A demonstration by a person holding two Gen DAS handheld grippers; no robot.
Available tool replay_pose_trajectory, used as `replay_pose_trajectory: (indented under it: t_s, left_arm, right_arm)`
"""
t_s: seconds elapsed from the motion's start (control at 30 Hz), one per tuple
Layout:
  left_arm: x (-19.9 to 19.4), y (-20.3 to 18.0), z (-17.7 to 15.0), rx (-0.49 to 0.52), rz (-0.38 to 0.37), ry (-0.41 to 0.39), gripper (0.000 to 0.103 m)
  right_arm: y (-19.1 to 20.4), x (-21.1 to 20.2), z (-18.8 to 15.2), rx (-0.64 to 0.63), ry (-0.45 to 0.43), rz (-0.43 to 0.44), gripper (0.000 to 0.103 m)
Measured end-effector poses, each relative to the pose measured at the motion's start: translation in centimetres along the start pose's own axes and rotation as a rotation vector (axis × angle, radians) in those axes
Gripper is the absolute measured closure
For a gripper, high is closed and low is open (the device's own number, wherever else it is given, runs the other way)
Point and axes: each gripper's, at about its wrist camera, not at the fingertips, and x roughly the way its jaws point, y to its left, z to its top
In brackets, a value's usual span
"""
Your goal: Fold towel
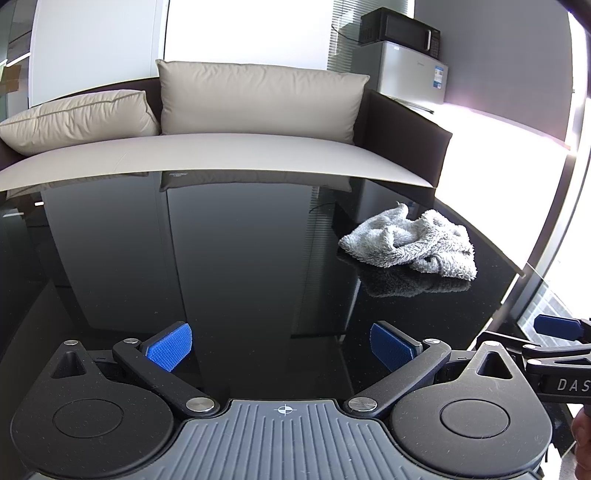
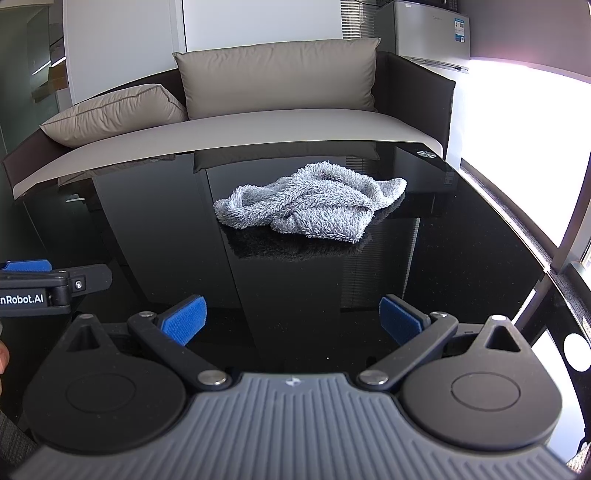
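Your left gripper (image 1: 280, 349) spread wide, empty, your right gripper (image 2: 291, 319) beside it, equally agape, level.

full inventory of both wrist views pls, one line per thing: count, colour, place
towel: 1, grey, crumpled in a heap on the table, far half, touching neither gripper
table: 1, glossy black, fills the foreground of both views
sofa: 1, dark frame with beige seat, right behind the table
cushions: 2, beige, on the sofa; one upright against the back, one lying to its left
mini fridge: 1, silver, behind the sofa's right end
microwave: 1, black, on top of the mini fridge
left gripper: 1, black with blue pads, open, above bare table
right gripper: 1, black with blue pads, open, aimed toward the towel
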Motion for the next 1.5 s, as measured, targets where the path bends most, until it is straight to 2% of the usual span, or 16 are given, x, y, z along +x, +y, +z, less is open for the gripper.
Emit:
replay_pose_trajectory:
  t_s: [1.03,1.5]
  left_arm:
    - [0.2,0.0,0.1,0.002,-0.002,0.008,0.001]
    - [0.7,-0.3,0.5,0.013,-0.01,0.01,0.001]
  right_arm:
    - [-0.1,0.5,0.4,0.003,0.001,-0.009,0.001]
    - [-1.0,2.6,2.2,0.024,-0.004,-0.028,0.001]
